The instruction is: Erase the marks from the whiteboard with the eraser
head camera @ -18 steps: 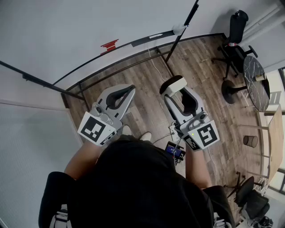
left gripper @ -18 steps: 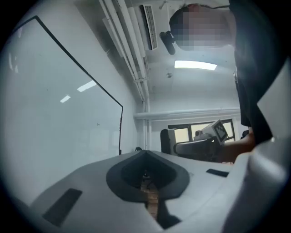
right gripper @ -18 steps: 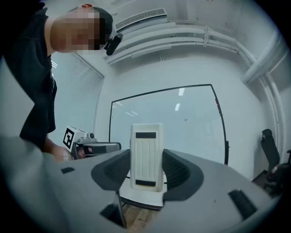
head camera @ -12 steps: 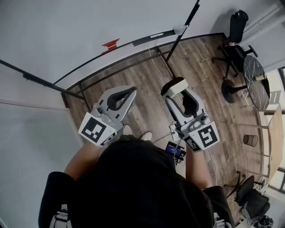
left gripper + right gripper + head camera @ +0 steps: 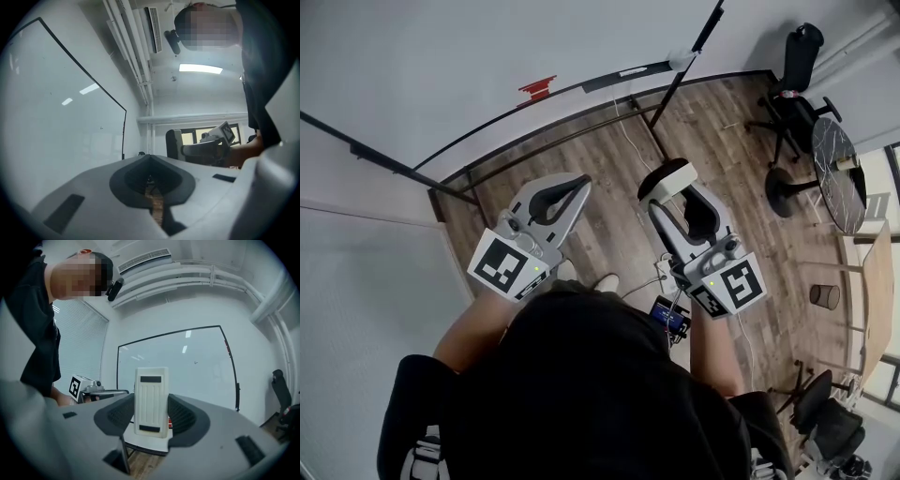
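The whiteboard [image 5: 441,56] stands in front of me, its black frame running across the top of the head view. It also fills the background in the right gripper view as the whiteboard [image 5: 187,357], with one tiny dark mark [image 5: 196,363] on it. My right gripper [image 5: 667,187] is shut on the white ribbed eraser [image 5: 151,399], held upright between the jaws and away from the board. In the head view the eraser [image 5: 668,177] shows at the jaw tips. My left gripper [image 5: 577,182] is shut and holds nothing; it hangs over the wooden floor.
A small red object [image 5: 536,90] lies on the board's ledge. The board's stand and a black pole [image 5: 694,52] cross the floor ahead. A black office chair [image 5: 792,75], a round table [image 5: 839,173] and a small cup-shaped thing [image 5: 827,296] are to the right. Cables lie by my feet.
Both grippers have barely shifted, drifting slightly forward. The eraser stays held in the right gripper.
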`<state>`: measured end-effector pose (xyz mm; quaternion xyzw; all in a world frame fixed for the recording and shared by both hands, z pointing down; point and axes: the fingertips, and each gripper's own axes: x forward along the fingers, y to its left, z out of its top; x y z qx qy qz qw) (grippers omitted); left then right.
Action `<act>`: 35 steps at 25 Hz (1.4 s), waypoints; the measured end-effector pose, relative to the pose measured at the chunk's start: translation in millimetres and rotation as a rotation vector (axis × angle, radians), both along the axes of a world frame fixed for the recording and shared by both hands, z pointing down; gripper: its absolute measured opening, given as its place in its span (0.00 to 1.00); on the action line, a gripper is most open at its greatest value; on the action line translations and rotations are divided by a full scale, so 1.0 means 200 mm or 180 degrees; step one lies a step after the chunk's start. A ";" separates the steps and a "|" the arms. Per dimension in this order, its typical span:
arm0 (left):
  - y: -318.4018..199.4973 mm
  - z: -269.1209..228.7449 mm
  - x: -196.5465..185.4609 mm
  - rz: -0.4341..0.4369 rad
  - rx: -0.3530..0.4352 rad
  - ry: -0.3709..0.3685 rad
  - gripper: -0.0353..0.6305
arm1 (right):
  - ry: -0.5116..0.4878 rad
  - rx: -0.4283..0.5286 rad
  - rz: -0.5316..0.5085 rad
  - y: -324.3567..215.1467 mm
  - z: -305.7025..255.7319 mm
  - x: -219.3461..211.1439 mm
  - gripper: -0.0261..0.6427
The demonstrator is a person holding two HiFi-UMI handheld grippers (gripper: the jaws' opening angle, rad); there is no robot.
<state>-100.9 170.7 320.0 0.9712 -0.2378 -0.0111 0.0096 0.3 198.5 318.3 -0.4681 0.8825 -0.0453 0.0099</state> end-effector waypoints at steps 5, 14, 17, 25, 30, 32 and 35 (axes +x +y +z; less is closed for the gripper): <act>0.02 0.06 0.03 0.0023 -0.0070 0.0017 0.06 | -0.0001 0.0005 -0.0044 0.03 0.05 0.00 0.37; 0.17 0.09 0.09 -0.0097 -0.0056 -0.0051 0.06 | 0.0070 0.0109 -0.0172 0.16 0.09 0.00 0.37; 0.19 0.08 0.12 -0.0160 -0.0057 -0.0057 0.06 | 0.0002 0.0158 -0.0236 0.17 0.06 0.01 0.37; 0.11 0.06 0.16 -0.0282 -0.0053 -0.0076 0.06 | -0.0072 0.0126 -0.0290 0.08 0.06 0.06 0.37; -0.10 0.13 0.15 -0.0327 -0.0089 -0.0106 0.06 | 0.0042 0.0043 -0.0218 -0.13 0.14 0.09 0.37; -0.19 0.15 0.15 -0.0339 -0.0098 -0.0110 0.06 | 0.0072 0.0035 -0.0158 -0.22 0.16 0.10 0.37; -0.35 0.16 0.13 -0.0339 -0.0127 -0.0084 0.06 | 0.0107 0.0022 -0.0102 -0.39 0.17 0.10 0.37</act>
